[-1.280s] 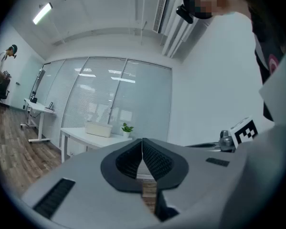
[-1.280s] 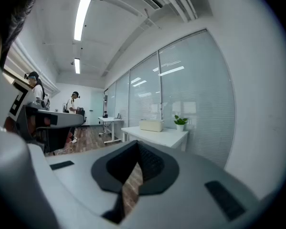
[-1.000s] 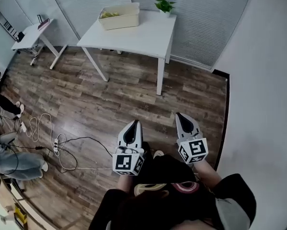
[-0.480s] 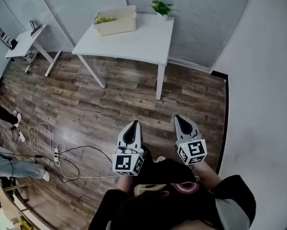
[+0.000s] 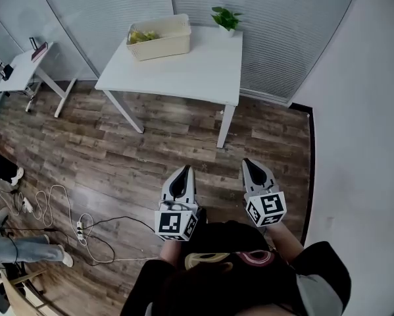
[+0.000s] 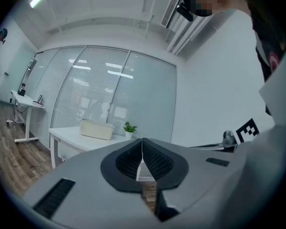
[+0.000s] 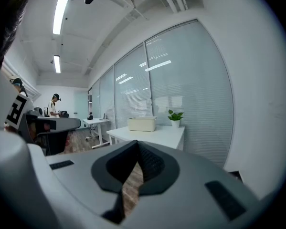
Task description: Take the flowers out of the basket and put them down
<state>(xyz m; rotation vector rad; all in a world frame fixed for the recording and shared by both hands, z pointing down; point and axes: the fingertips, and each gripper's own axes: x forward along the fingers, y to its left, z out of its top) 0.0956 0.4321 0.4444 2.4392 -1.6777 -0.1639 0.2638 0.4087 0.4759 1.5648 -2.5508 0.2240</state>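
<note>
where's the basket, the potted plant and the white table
basket [image 5: 162, 45], head view, on its near side wall
potted plant [image 5: 225, 17], head view, on its green leaves
white table [image 5: 183, 71], head view, on a bare part of its top

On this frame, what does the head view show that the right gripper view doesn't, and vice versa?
Head view only: yellow-green contents in the basket, cables on the floor, and the marker cube on the right tool. Right gripper view only: ceiling lights, a distant standing person, the right tool's jaws shut on nothing. Both: the white table, basket and potted plant.
</note>
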